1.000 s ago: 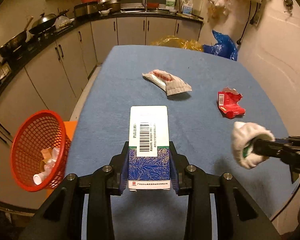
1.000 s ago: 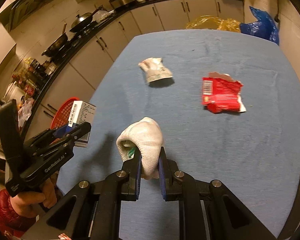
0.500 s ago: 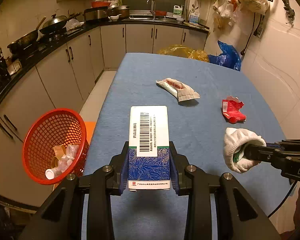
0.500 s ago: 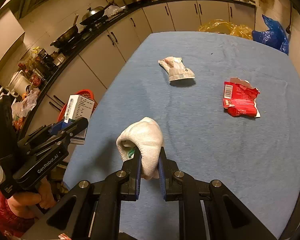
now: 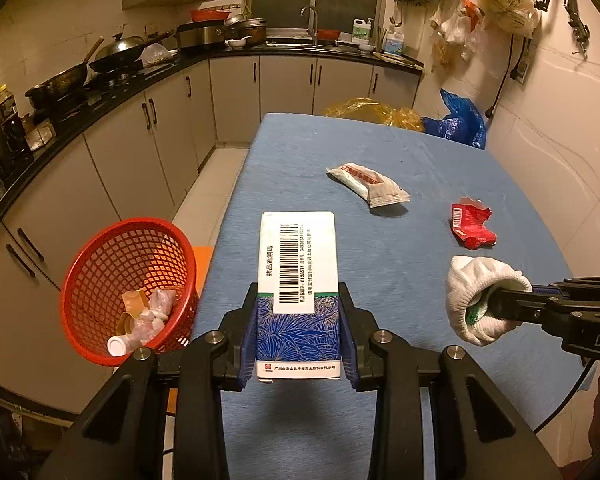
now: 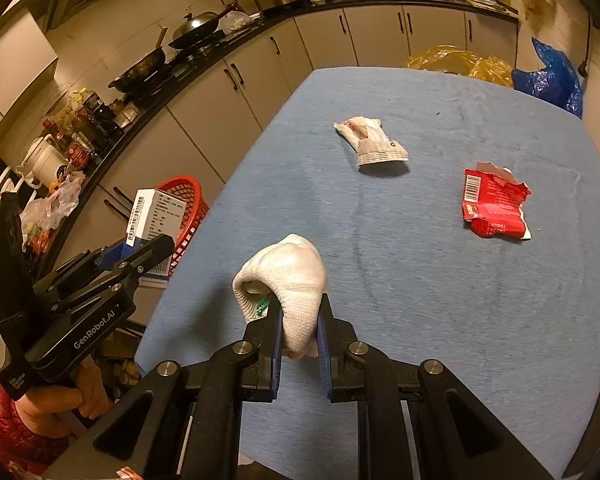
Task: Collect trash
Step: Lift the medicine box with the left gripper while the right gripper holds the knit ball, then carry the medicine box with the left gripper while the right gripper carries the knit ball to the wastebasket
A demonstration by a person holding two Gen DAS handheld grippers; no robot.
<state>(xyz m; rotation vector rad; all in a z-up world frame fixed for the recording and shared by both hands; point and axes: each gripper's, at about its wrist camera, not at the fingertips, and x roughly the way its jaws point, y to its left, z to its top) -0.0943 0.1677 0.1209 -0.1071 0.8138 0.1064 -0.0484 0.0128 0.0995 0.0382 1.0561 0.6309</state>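
My left gripper (image 5: 299, 308) is shut on a white and blue medicine box (image 5: 298, 264) with a barcode, held over the table's near left part. The same box (image 6: 152, 216) shows in the right wrist view, in front of the red mesh basket (image 6: 186, 200). That basket (image 5: 112, 276) stands left of the table and holds several scraps. My right gripper (image 6: 299, 320) is shut on a balled white knitted glove (image 6: 288, 276), above the blue table (image 6: 420, 280). A white wrapper (image 5: 368, 184) and a torn red wrapper (image 5: 472, 228) lie on the cloth farther off.
Kitchen cabinets and a counter with pans (image 5: 112, 56) run along the left and back. Yellow (image 5: 372, 110) and blue plastic bags (image 5: 460, 120) sit beyond the table's far edge. A wall (image 5: 560, 128) borders the right side. A hand in a red sleeve (image 6: 40, 412) grips the left tool.
Both grippers have drawn back and slightly up from the table with their loads still held. The red basket now shows larger and closer to the box in the left wrist view.
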